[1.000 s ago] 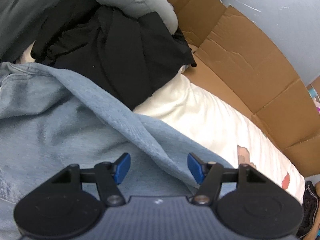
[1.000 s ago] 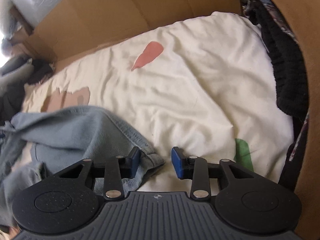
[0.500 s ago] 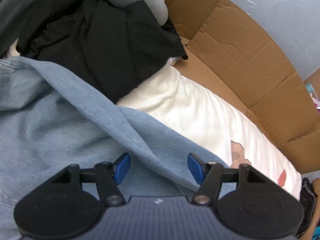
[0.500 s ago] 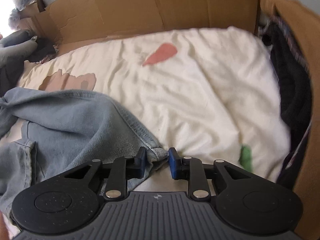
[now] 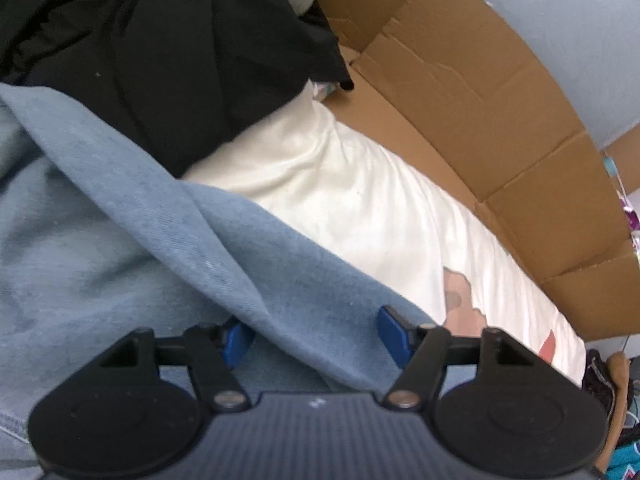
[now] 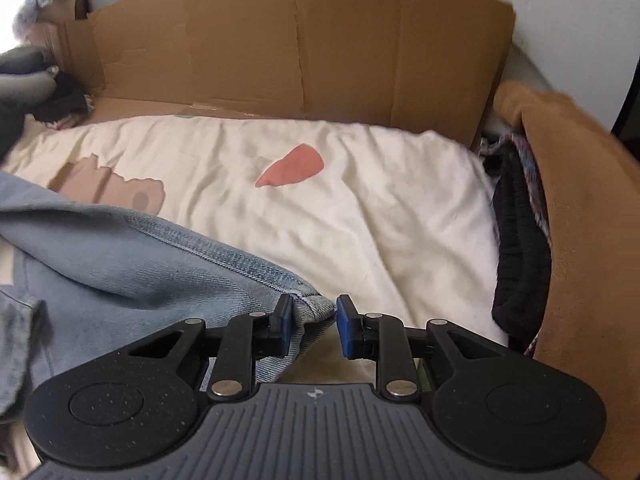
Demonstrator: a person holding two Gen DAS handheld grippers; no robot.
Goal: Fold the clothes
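The denim garment (image 6: pixel 120 280) lies crumpled on the cream bed sheet (image 6: pixel 380 220), bordered by a cardboard wall (image 6: pixel 280 40), with a pile of black clothes (image 5: pixel 160 60) beyond it in the left wrist view. The right gripper (image 6: pixel 312 326) has just been closing, and the stitched hem corner sits between its fingers (image 6: pixel 285 322); a gap shows beside the right-hand pad, so the hold looks shallow. The left gripper (image 5: pixel 316 336) has its fingers spread, straddling a raised ridge of denim without pinching it. The step in hand appears to be securing two points before spreading the garment flat. Done well, the left closes fully on the ridge, the right seats deeper on the hem, and both lift evenly, clear of the black pile.
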